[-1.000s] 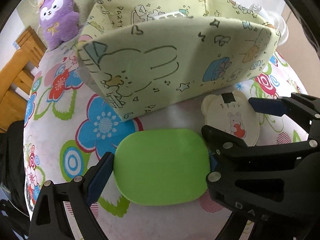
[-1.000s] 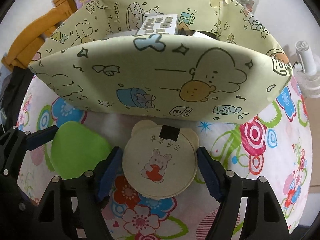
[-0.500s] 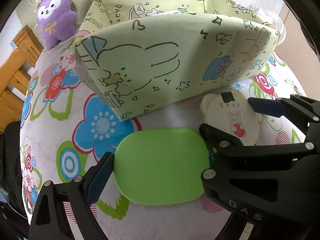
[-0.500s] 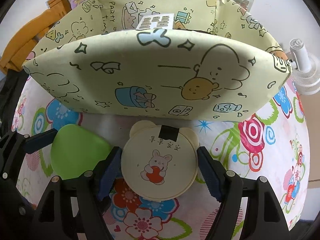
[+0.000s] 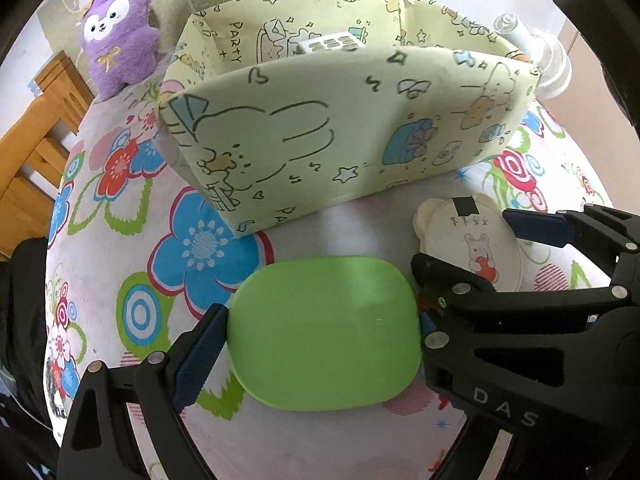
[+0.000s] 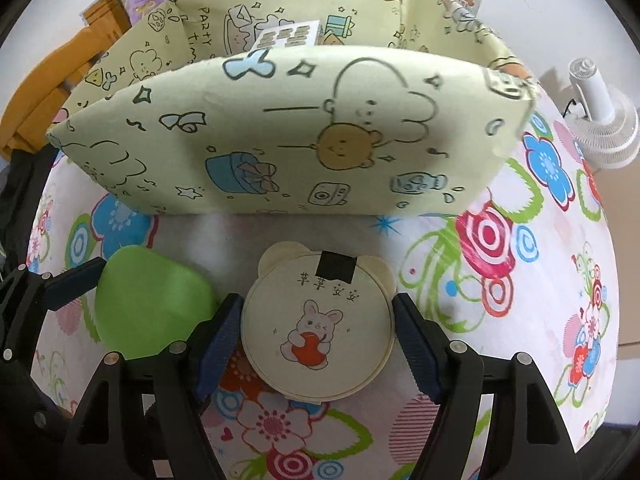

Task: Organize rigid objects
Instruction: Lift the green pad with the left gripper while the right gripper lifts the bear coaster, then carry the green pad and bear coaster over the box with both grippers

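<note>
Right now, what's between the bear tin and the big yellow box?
Nothing: only a bare strip of flowered tablecloth lies between the bear tin and the yellow box, seen in the right wrist view.

Both wrist views close, tilted down at storage box (image 5: pixel 344 132) (shared), side by side

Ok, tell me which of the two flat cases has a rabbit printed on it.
The round cream case with bear ears, between the right hand-held gripper's fingers. The other one, the green case in the left hand-held gripper, is plain.
</note>
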Demonstrator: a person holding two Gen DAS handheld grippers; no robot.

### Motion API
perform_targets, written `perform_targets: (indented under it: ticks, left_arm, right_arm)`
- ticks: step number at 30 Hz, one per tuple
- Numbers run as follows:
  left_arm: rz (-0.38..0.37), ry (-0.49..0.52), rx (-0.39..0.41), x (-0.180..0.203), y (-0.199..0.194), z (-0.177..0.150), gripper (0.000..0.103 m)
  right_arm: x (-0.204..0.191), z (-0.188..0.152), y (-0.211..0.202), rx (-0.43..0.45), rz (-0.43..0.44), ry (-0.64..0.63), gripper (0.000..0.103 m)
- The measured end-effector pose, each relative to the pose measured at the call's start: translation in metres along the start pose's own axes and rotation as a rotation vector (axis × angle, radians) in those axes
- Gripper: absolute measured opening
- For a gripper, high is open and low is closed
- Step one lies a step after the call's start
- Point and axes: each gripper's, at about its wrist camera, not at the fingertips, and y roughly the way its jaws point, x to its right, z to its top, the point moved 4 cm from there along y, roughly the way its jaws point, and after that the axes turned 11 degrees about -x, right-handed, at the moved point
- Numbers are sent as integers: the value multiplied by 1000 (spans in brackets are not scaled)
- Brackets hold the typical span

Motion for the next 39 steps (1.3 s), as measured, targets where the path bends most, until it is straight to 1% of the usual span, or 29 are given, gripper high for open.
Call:
perform_targets:
  ticks: [9,16,17,20,24,25,32,39]
  left_arm:
    - [8,-33,15,15,-18,-1,95]
    - [16,-61,39,31,-36,-7,95]
    - [19,-65,44,34,-39,-8,95]
    - [26,-79,52,41,-48,-10,95]
    - [29,-90,64,46,-59,-10,95]
    - [33,-90,70,49,-63,-10,95]
    - [73,-82,109,60,-87,-7,95]
    - [80,-102,138,59,-108,-2,95]
  right_arm:
    - [16,-12,-21,25,-4,-20,76]
    - [26,-19,-47,45,-1,-46,76]
    - [20,-22,-51,47,-2,-49,76]
    - [20,-24,-61,60,-1,-64,76]
    - [29,-29,-73,78,4,-76,76]
    - [37,-27,-73,82,7,-77,76]
    - [44,-22,-93,108,21,-94,76]
    - [43,-17,-118,151,25,-138,76]
